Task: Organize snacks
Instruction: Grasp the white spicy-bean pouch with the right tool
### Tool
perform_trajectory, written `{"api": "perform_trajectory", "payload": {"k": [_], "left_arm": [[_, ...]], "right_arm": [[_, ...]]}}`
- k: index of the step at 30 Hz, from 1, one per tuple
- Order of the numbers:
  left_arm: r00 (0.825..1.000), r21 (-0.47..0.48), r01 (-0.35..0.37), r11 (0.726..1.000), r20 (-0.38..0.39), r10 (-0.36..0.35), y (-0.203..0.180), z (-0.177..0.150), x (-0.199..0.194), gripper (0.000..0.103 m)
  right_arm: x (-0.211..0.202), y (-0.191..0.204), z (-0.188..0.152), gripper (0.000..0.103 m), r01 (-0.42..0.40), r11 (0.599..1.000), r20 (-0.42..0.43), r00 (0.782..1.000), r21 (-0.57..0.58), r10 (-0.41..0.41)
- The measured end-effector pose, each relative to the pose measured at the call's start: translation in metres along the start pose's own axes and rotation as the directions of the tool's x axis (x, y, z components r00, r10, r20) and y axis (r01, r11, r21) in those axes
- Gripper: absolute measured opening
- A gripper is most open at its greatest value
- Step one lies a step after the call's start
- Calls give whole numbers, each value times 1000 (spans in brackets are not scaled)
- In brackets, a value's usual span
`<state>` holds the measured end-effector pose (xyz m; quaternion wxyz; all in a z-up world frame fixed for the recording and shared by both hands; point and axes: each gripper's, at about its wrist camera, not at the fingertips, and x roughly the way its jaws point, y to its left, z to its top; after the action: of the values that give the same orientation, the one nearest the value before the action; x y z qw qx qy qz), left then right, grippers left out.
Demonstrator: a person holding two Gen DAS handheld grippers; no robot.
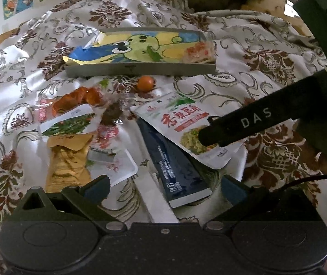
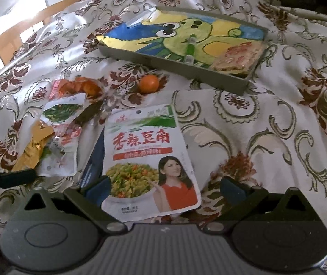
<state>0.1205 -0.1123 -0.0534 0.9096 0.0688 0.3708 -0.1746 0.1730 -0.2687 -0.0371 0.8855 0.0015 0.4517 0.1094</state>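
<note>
1. A flowery cloth (image 2: 243,126) covers the whole worktop.
2. A flat grey tray (image 2: 170,65) with a green cartoon animal painted inside sits at the far side. One clear snack pack (image 2: 239,58) lies in its corner.
3. The right claw (image 2: 163,189) is spread wide around the white bean snack packet (image 2: 145,158), not squeezing it.
4. The left claw (image 1: 165,189) is spread wide over a dark blue packet (image 1: 175,167).
5. More packets lie in a pile (image 2: 55,137) to the left.
6. A small orange ball (image 2: 149,83), maybe a fruit, sits near the tray.

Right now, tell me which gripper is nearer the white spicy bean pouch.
Right. The right gripper is open with the white spicy bean pouch lying between its fingers. The left gripper sits back over the dark blue packet, short of the pouch.
</note>
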Motion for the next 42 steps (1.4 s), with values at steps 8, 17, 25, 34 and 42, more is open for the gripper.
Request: {"api": "perform_trajectory", "payload": {"k": [8,17,25,34,42], "left_arm": [[999,-27,45,999,-23,-46,5,3,11,102],[996,-36,80,996,-30,-81,7,11,23,102],[990,-83,131,988,-32,-135,15,16,28,102],[990,-106,131,986,-46,-137,23,11,27,96],[988,-93,144,985,-45,-149,21,10,26,86]], "right_arm": [[20,0,7,103,-59,998,-73,996,9,59],[22,2,11,103,-79,996,-59,995,-44,77],[11,-5,18,103,-110,993,23,994,-51,111],[23,17,14,103,-75,985,-1,997,-158,76],[24,30,7,99,-26,966,-14,1000,-259,23]]}}
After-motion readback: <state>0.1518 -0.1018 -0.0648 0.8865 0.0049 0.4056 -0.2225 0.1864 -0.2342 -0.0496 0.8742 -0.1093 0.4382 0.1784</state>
